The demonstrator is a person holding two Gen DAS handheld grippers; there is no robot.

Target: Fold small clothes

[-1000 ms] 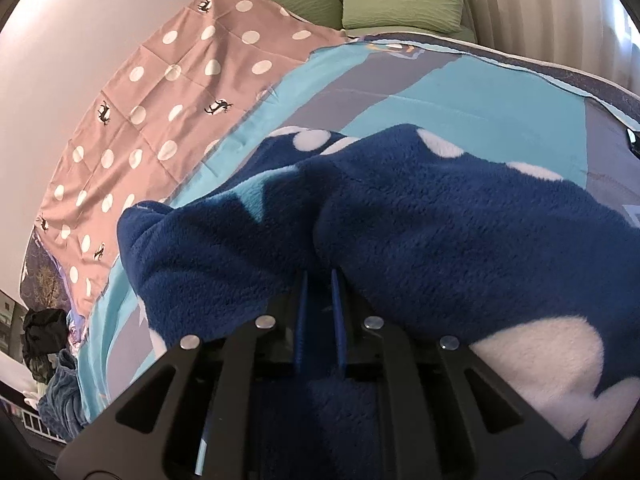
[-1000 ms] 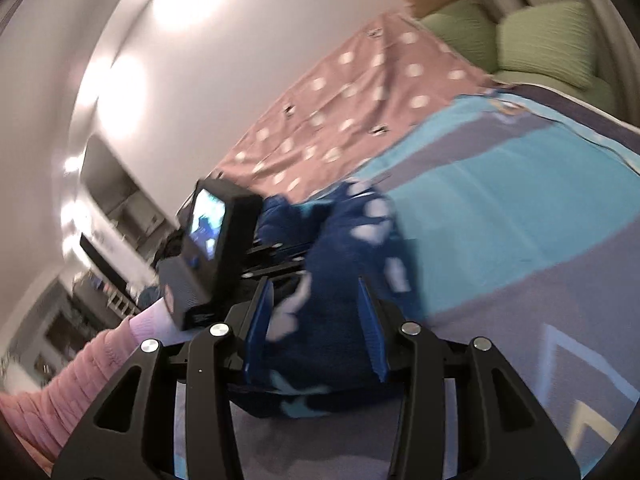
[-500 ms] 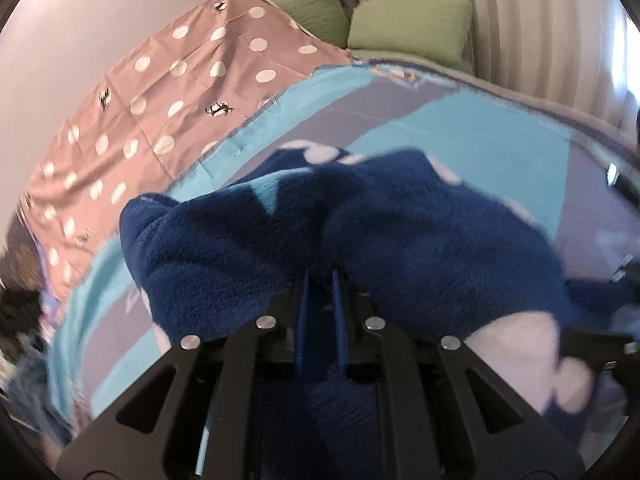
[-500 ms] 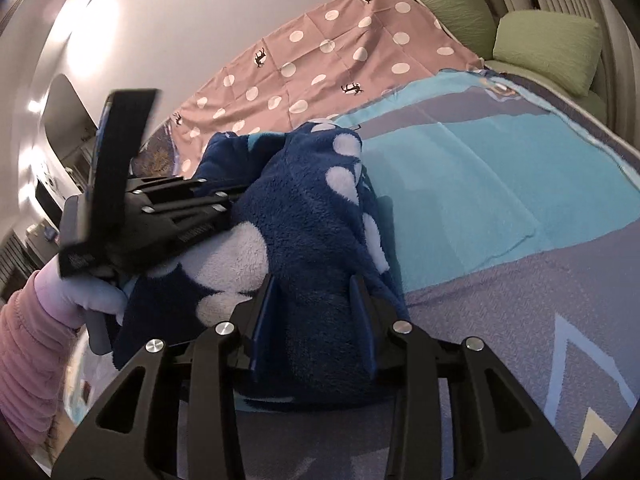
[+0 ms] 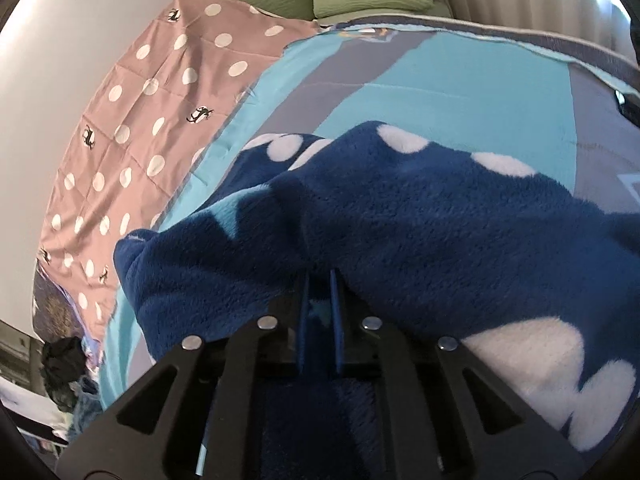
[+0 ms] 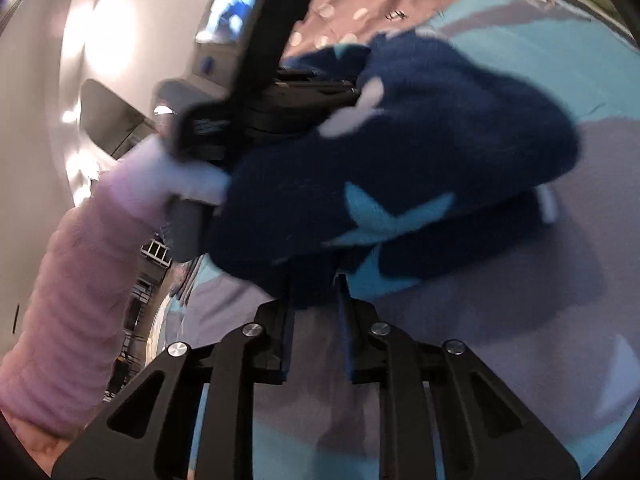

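Item: navy fleece garment with white spots and pale-blue stars, bunched on the blue-and-grey bed cover, lifted at its near edge. Left tongs, angled down, closing tight on a fleece fold; the pink-sleeved left hand grips their handle. Right tongs, tilted shallowly downward, narrowing around the fleece's lower edge.

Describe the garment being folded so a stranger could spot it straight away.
Start from the bed's turquoise-and-grey bedspread, beside the pink polka-dot sheet. On it lies a bunched fleece garment. Unlike the flat printed bedding, it is thick, fuzzy and dark blue, with white blotches and light-blue stars.
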